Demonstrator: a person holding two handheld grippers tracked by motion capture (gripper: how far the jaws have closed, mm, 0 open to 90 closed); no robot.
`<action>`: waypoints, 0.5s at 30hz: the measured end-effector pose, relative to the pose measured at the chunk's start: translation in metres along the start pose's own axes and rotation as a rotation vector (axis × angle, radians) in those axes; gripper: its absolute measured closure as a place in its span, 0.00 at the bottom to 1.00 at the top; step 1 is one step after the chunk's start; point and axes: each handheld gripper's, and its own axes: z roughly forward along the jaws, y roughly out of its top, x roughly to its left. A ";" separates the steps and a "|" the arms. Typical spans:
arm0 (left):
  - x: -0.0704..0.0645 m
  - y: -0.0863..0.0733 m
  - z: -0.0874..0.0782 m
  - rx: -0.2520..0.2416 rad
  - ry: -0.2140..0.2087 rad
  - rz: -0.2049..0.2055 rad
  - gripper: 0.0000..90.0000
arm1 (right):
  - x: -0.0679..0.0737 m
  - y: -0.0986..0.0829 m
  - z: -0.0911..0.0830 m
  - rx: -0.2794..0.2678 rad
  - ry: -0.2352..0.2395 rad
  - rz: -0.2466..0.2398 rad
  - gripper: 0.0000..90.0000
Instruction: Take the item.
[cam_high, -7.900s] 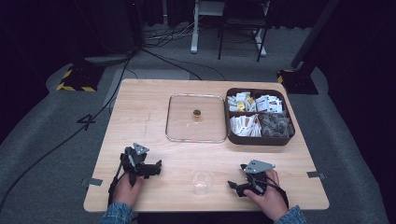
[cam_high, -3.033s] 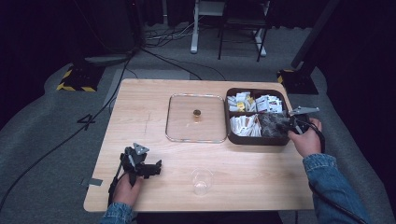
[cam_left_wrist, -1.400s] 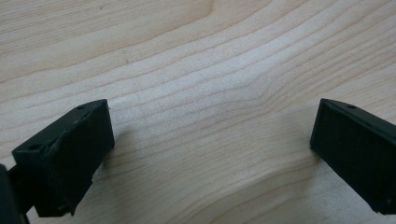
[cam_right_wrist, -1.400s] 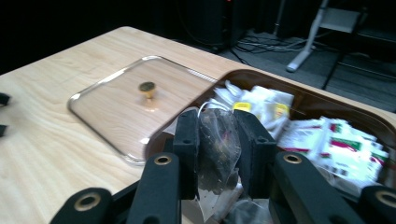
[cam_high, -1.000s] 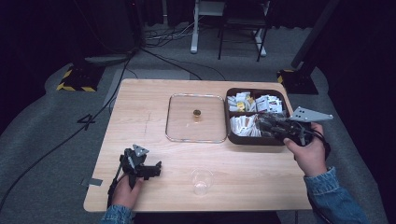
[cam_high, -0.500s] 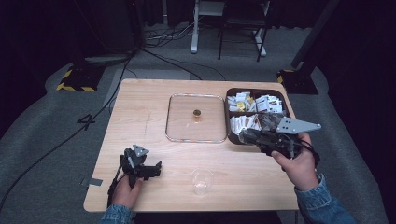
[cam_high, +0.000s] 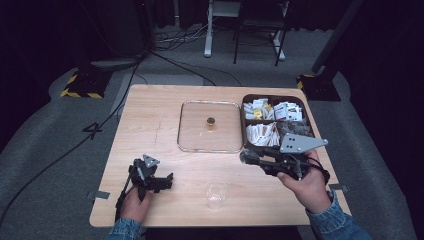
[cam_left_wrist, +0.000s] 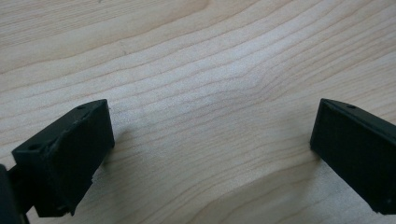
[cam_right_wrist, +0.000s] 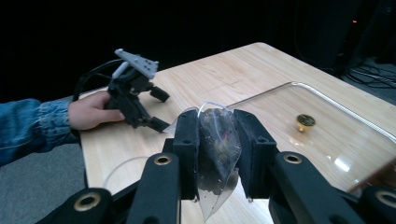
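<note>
A clear tea sachet is clamped in the right gripper near the glass lid; the left gripper is held wide apart on the table.

The left gripper holds its two black jaws wide apart, low over the bare light wooden table.

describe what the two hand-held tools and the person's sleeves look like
Both tools are black. The left tool carries a small grey three-cornered plate on top and trails a black cable past the wrist. The right tool has a larger grey plate dotted with small holes, and its jaws show round metal rivets in the right gripper view. The person wears blue denim sleeves.
</note>
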 end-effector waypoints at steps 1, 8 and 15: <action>0.000 0.000 0.000 -0.002 0.000 -0.001 0.00 | 0.002 0.000 0.002 0.001 0.008 -0.004 0.80; 0.000 0.000 0.000 -0.001 0.000 0.000 0.00 | 0.014 0.002 0.013 0.015 0.057 -0.019 0.80; 0.000 0.000 0.000 -0.001 0.000 -0.001 0.00 | 0.026 0.002 0.025 0.020 0.106 -0.024 0.80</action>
